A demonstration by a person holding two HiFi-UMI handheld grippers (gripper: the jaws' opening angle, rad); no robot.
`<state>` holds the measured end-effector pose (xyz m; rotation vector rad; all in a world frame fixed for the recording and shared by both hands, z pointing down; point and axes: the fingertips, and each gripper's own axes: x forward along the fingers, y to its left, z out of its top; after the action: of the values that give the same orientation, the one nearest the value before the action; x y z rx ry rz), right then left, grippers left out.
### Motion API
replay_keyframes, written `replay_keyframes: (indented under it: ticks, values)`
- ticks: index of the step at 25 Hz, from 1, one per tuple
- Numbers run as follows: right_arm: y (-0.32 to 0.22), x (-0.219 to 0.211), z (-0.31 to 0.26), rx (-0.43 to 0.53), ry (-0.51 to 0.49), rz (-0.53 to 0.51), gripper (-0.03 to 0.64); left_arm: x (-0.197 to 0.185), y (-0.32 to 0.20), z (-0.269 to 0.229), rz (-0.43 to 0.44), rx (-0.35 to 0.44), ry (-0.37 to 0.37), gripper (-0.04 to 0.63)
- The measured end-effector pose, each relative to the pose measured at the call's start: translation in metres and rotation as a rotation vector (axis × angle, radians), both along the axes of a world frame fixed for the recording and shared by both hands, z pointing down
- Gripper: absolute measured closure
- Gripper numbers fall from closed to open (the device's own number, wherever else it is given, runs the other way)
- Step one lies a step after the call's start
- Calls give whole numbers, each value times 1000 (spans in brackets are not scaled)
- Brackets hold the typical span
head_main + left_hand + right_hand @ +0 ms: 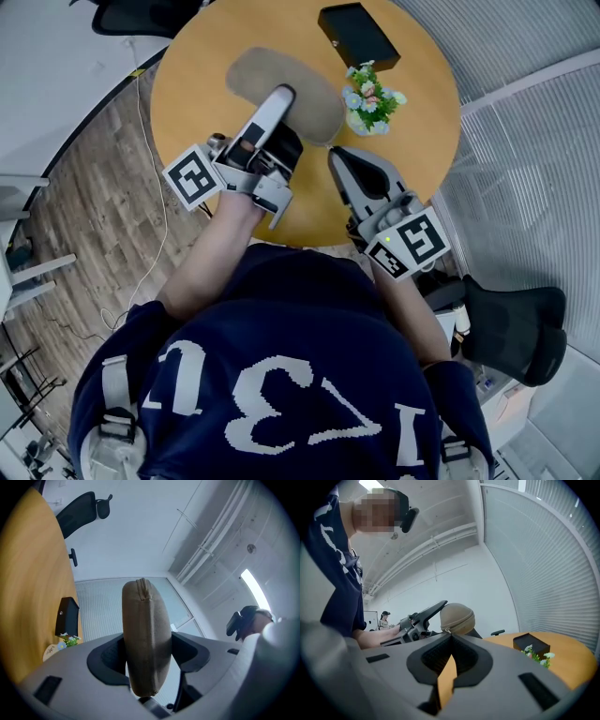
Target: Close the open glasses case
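Gripping the tan glasses case edge-on, the left tongs have one jaw pressed against each broad side, so they stand wide around it. In the left gripper view the case rises between the jaws with its zip seam along the top, and its two halves look closed together. It is held over the round wooden worktop. The right tongs sit just beside the case's near end without touching it, jaws closed together with nothing between them. Farther back on the worktop are a black box and a small flower posy.
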<state>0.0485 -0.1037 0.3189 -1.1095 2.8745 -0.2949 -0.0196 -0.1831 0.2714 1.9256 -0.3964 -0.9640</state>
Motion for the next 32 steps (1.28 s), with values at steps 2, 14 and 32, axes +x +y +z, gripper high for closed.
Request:
replay_keyframes:
  ticks: [2,14,32]
  values:
    - [0,5,-4,27,27,8,594,2,1,-1,20,-2,23,318]
    - [3,23,-21,74,6,55,594,10,10,-4,95,11,18,322]
    - [51,-16,-37,223,169,-386,594,36,29,-11,275,48,72,278]
